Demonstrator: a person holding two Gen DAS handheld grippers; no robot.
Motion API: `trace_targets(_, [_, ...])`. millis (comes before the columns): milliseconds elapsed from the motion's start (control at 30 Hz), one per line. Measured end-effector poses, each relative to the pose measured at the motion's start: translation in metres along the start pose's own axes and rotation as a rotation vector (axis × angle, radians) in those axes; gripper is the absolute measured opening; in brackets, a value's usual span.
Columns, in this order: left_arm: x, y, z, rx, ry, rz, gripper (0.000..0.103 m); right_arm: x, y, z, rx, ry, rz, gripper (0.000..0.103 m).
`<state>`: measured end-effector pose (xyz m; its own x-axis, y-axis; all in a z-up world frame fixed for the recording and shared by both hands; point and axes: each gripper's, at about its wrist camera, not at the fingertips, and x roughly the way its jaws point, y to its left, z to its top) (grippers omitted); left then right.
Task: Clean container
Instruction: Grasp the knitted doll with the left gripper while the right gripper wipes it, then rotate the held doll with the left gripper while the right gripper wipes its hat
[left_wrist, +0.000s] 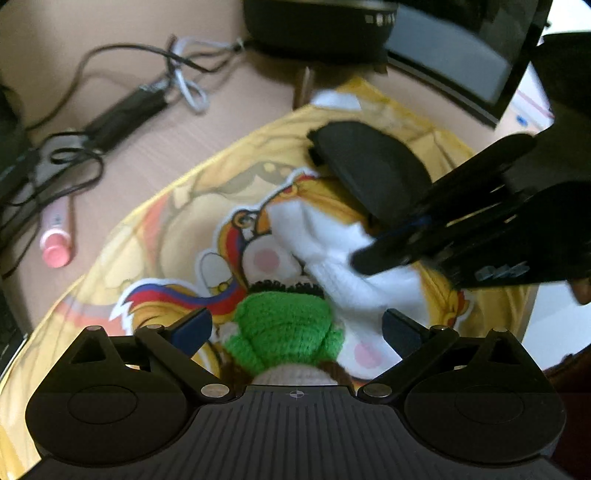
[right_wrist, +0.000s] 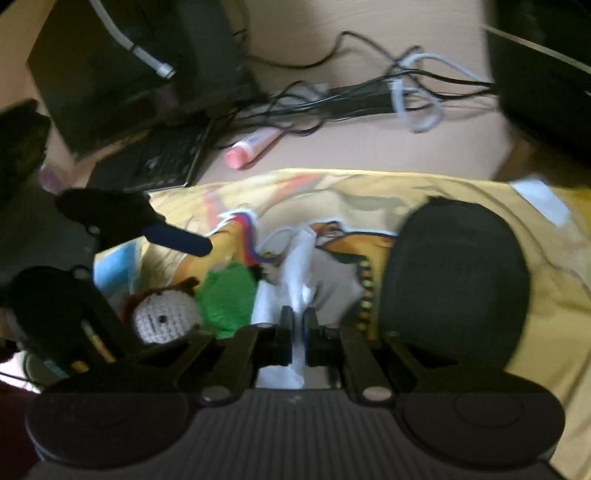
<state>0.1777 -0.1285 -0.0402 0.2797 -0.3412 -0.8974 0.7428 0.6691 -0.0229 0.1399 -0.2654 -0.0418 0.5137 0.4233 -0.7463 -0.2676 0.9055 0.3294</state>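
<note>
My left jaws (left_wrist: 297, 325) are standing wide apart over the green crocheted doll (left_wrist: 284, 325), not pressing on it. My right jaws (right_wrist: 299, 328) are pinching the white tissue (right_wrist: 299, 280). The black oval container (right_wrist: 458, 280) is lying on the yellow printed mat (right_wrist: 546, 332) on the worktop (right_wrist: 369, 147), just beside my right jaws.

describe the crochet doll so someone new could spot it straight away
Start at the big yellow cartoon-print mat on the desk. Near its middle, beside a crumpled white cloth and left of the black oval case, lies the crochet doll. It is the only knitted thing there: pale round head, brown hair, bright green body.
</note>
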Motion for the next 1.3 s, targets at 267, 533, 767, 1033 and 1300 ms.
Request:
trace_targets(267, [0.031,0.002,0.011,0.082,0.084,-0.047,0.098,-0.017,-0.009,-0.018,0.011,-0.012,-0.043,0.014])
trace_targets(533, [-0.029,0.021,0.008,-0.04,-0.147,0.079,0.063,-0.02,-0.014,-0.014,0.046,-0.054,-0.028,0.015])
trace_targets(767, [-0.075,0.001,-0.052,-0.105,-0.343,0.193,0.064,-0.008,0.004,-0.007,-0.035,-0.014,-0.003,0.045])
trace_targets(1033, [-0.087,-0.006,-0.111,-0.262,-0.269,0.149,0.072,0.031,0.039,-0.007,-0.171,0.051,-0.099,0.051])
trace_targets(1300, [-0.061,-0.012,-0.139,-0.326,-0.193,0.123,0.094,0.043,0.06,-0.004,-0.312,0.002,-0.15,0.007])
